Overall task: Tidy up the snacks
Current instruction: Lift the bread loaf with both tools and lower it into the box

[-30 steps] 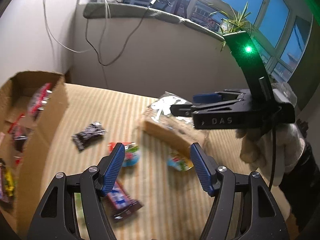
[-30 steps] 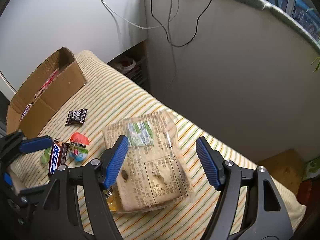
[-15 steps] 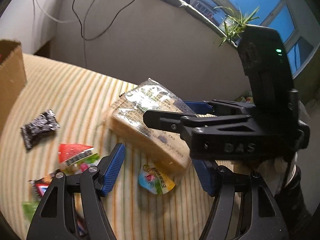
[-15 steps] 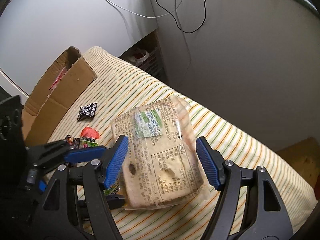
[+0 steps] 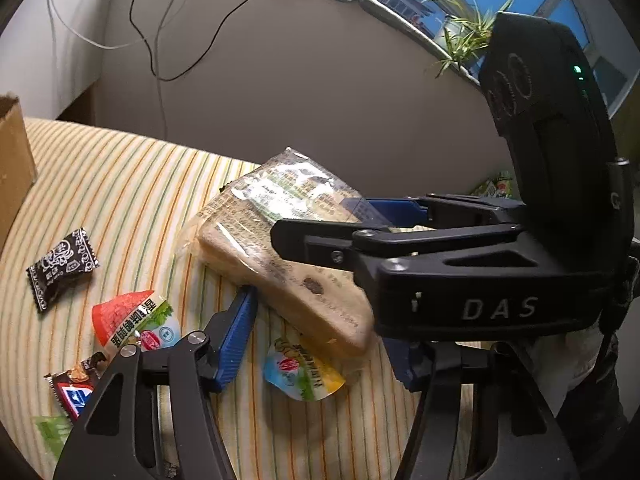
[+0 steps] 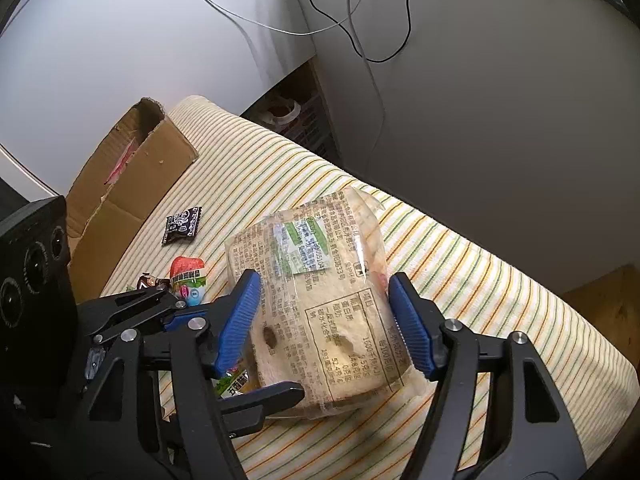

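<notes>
A clear-wrapped bread pack [image 6: 316, 304] lies on the striped cloth [image 6: 480, 280]; it also shows in the left wrist view [image 5: 280, 248]. My right gripper [image 6: 324, 316] is open with its blue pads on either side of the pack, close to its edges. My left gripper [image 5: 320, 344] is open, low beside the pack's near end, above a yellow-blue jelly cup [image 5: 302, 372]. A red-topped jelly cup [image 5: 132, 322], a black candy packet [image 5: 62, 268] and a chocolate bar [image 5: 74, 384] lie to the left.
An open cardboard box [image 6: 132, 188] with snacks inside stands at the left end of the cloth; its corner shows in the left wrist view [image 5: 12, 160]. A grey wall with hanging cables [image 6: 360, 20] runs behind. A green wrapper [image 5: 52, 432] lies near the front edge.
Both grippers have moved in on the bread pack. The right gripper's pads now straddle it, narrower than before. The left gripper came in low at its near end.
</notes>
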Demonstrator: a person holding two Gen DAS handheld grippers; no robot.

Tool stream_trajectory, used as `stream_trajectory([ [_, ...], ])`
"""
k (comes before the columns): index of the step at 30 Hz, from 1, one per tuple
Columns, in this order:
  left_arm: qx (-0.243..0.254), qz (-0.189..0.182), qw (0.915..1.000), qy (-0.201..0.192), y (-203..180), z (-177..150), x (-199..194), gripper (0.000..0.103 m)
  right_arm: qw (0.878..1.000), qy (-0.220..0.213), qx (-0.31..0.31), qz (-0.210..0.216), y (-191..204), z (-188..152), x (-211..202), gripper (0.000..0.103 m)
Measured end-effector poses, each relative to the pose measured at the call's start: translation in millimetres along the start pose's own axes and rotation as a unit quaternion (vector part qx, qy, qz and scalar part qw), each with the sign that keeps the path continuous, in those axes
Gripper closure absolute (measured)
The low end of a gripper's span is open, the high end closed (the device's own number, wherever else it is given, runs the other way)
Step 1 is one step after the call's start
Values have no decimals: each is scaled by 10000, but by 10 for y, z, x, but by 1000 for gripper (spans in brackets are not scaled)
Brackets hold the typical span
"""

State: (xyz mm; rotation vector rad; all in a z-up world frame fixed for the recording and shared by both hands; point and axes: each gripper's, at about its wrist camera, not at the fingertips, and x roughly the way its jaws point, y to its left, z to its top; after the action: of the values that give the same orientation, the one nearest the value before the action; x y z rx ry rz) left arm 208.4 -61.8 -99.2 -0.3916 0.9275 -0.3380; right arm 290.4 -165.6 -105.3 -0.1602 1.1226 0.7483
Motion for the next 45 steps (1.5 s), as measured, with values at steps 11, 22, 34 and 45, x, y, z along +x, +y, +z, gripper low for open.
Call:
stream_trajectory([
  [11, 38, 67, 9997, -240, 56, -91, -236, 46, 9999, -110, 10, -22, 72, -24, -129, 45],
  [22, 124, 83, 9984, -545, 28, -150, -580, 46, 9993, -312, -196, -83, 418, 41, -349, 45],
  [34, 22, 311, 9946, -994, 240, -228, -1126, 46, 9972, -484, -562, 27, 1023, 213, -416, 45],
  [45, -211, 686, 9892, -1275, 645, -228, -1557, 46, 9941, -480, -936, 254, 1627, 490, -239, 45],
])
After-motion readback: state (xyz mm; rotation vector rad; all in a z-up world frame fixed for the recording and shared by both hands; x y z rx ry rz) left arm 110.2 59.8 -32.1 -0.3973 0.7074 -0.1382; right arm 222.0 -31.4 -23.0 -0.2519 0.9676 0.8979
